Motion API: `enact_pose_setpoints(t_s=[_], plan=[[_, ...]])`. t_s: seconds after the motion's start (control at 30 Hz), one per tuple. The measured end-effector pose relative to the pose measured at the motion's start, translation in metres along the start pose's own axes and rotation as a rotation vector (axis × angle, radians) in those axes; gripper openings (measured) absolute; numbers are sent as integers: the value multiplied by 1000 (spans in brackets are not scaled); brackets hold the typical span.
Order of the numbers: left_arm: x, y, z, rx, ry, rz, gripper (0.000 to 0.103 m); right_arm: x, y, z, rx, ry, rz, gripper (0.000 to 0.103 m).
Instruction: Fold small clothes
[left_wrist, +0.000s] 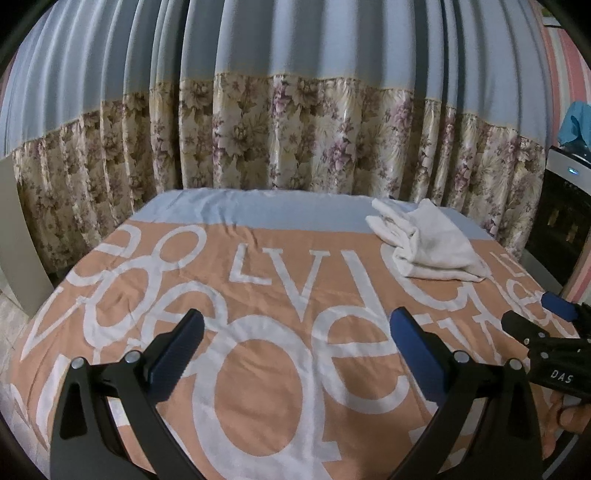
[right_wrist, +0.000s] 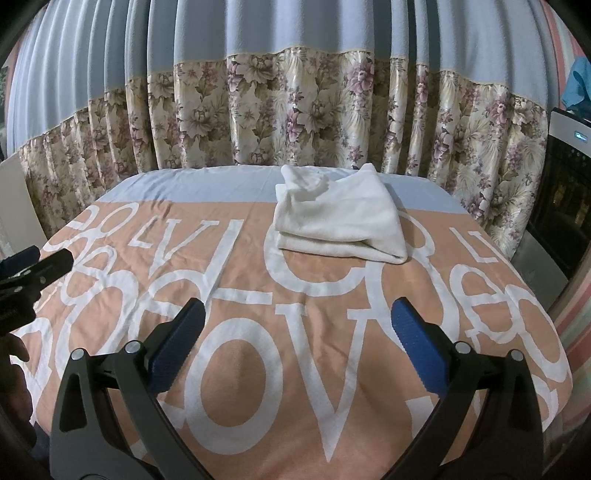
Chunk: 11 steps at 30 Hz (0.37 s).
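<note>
A white folded garment lies at the far right of the table, on the orange and blue lettered cloth. In the right wrist view it lies straight ahead near the far edge. My left gripper is open and empty, held above the middle of the table, well short of the garment. My right gripper is open and empty, also short of the garment. The right gripper shows at the right edge of the left wrist view, and the left one at the left edge of the right wrist view.
A blue and floral curtain hangs close behind the table. A black appliance with a blue cloth on top stands to the right. A pale panel stands at the left.
</note>
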<state>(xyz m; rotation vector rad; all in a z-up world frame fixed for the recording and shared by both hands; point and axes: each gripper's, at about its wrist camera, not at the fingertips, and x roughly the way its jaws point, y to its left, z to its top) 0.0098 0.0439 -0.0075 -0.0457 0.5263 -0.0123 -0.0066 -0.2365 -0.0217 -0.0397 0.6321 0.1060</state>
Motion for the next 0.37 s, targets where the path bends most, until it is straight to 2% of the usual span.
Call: enact_pose_setpoints(t_s=[0.17, 0.37], plan=[[7, 4, 0, -23, 48, -23, 101, 0, -1, 0, 1, -2, 0, 100], [10, 3, -2, -23, 69, -23, 101, 3, 0, -1, 2, 18, 6, 100]])
